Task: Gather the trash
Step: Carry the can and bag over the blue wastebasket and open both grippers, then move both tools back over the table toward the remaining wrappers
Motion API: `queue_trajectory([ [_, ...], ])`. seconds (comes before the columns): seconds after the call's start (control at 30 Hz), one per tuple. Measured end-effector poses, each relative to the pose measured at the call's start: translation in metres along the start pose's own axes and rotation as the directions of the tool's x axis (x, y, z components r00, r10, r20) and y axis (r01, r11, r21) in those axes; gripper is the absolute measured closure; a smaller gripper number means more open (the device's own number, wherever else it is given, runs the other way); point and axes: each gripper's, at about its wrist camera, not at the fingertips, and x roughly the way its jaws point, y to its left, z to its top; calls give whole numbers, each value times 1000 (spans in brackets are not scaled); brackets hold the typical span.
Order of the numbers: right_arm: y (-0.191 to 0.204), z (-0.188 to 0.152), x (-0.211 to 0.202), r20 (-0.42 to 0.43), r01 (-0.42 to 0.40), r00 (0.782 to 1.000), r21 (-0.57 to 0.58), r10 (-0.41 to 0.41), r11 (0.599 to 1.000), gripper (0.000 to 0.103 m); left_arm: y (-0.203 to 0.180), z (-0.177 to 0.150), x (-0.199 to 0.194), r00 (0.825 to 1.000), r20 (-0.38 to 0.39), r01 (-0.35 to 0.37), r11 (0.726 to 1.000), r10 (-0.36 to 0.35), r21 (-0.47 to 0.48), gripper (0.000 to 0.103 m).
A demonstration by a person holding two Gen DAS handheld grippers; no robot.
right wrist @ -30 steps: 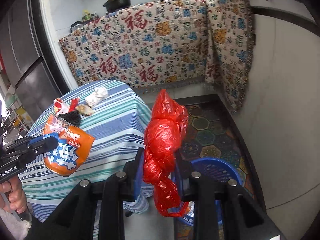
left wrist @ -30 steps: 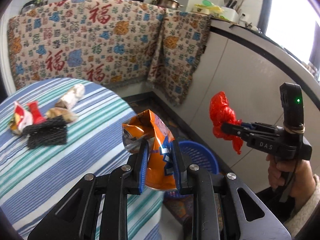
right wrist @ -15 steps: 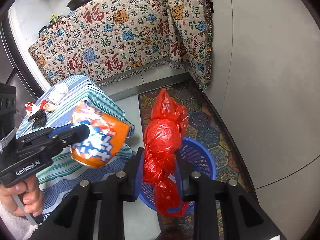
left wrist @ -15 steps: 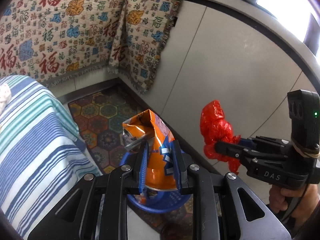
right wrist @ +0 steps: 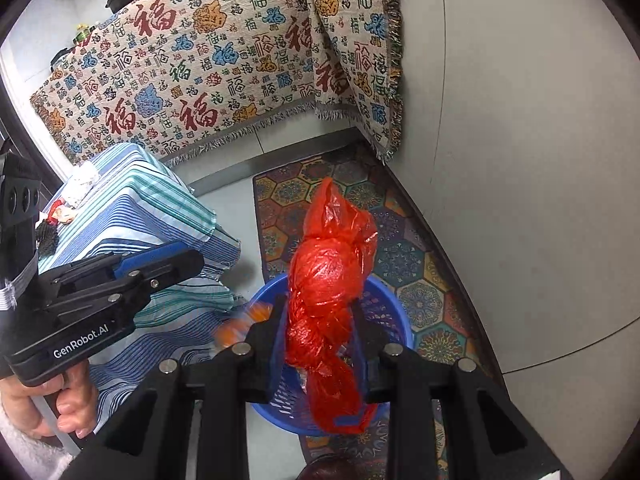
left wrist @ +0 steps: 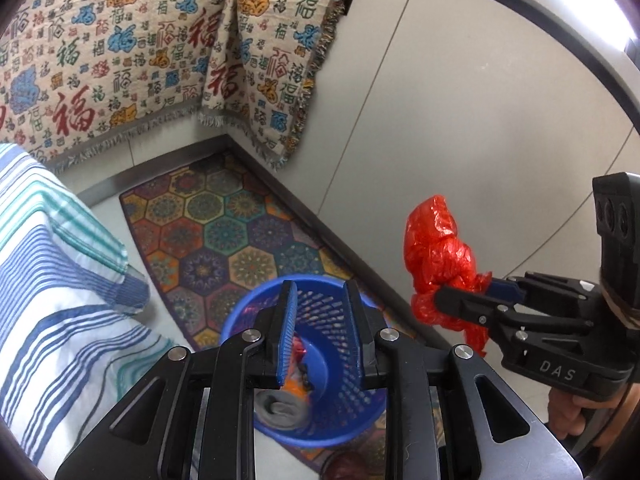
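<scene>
**binwatcher:** So the left hand-held gripper [left wrist: 320, 320] is hanging right over the blue basket [left wrist: 362, 432] now, and the orange snack bag it was carrying half a second ago isn't between its fingers anymore. Jaws are standing apart with nothing in them. You can see the bag [left wrist: 294, 390] dropping into the basket, orange with the silvery rolled end showing. In the right wrist view it's just an orange blur [right wrist: 244, 322] at the basket's near rim.

**tidy_tom:** Nice, so one piece is going in. What about the other side?

**binwatcher:** The right hand-held gripper [right wrist: 320, 344] is clenching the red plastic bag [right wrist: 330, 280], pads pressing on its twisted middle, the bottom end dangling over the basket opening. Both have been swinging away from the bench [right wrist: 132, 216] and coming down toward the basket over the last second.

**tidy_tom:** So red bag goes next?

**binwatcher:** That's my guess. It's sitting above the basket already, so letting go should drop it in, though it's long and floppy and could catch on the rim.

**tidy_tom:** Then done?

**binwatcher:** Nope. A few wrappers [right wrist: 60, 216] are lying on the striped bench cloth, well away from the basket. More trips are needed, I'd say.
</scene>
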Motion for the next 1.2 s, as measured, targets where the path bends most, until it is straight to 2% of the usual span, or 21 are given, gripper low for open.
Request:
queue_trajectory([
  [0.07, -2, 0, 3, -1, 3, 1000, 8, -3, 1000, 73, -2, 3, 4, 1000, -2, 5, 1000, -5, 3, 78],
  [0.17, -2, -1, 6, -11, -3, 1000, 6, 3, 1000, 73, -2, 7, 5, 1000, 9, 9, 1000, -9, -4, 67],
  [0.23, -1, -1, 9, -26, -11, 1000, -2, 11, 1000, 72, -1, 9, 0, 1000, 26, 7, 1000, -6, -7, 49],
  [0.27, -1, -1, 12, -42, -18, 999, -4, 18, 1000, 65, 0, 9, -3, 999, 35, -1, 1000, 2, -9, 44],
  [0.3, -2, -1, 13, -53, -21, 998, -3, 20, 1000, 46, 1, 9, -5, 999, 43, -9, 1000, 10, -12, 38],
  [0.33, -2, -1, 13, -54, -13, 998, -2, 13, 1000, 37, 2, 11, -7, 999, 49, -16, 1000, 17, -17, 34],
  [0.37, -2, -1, 12, -48, -12, 999, 0, 12, 1000, 33, 4, 11, -11, 998, 54, -22, 1000, 23, -22, 33],
  [0.47, -4, 0, 6, -27, -20, 999, 18, 21, 1000, 33, 11, 12, -26, 997, 68, -42, 999, 44, -27, 31],
  [0.57, -2, 2, -4, 22, 3, 1000, 29, -3, 1000, 33, 18, 7, -48, 995, 80, -64, 998, 65, -24, 30],
  [0.63, 5, 5, -13, 69, 24, 997, 22, -26, 999, 33, 23, 0, -68, 992, 92, -89, 996, 91, -19, 25],
  [0.73, 25, 13, -29, 149, 43, 988, -13, -40, 999, 32, 37, -26, -104, 984, 110, -144, 990, 144, -3, 18],
  [0.83, 54, 16, -39, 205, 33, 979, -73, -18, 997, 31, 63, -59, -137, 975, 87, -202, 979, 204, -33, 17],
  [0.9, 80, 18, -41, 219, 19, 976, -126, 10, 992, 31, 84, -80, -156, 963, 68, -259, 964, 262, -54, 17],
  [1.03, 145, 16, -37, 203, -42, 975, -254, 95, 966, 31, 137, -113, -189, 919, 26, -389, 916, 393, -96, 17],
  [1.13, 200, 10, -27, 137, -122, 974, -346, 178, 930, 31, 181, -126, -209, 890, 1, -449, 878, 455, -167, 17],
  [1.2, 236, 3, -15, 69, -185, 971, -395, 230, 900, 31, 208, -132, -221, 877, -12, -472, 857, 480, -207, 17],
])
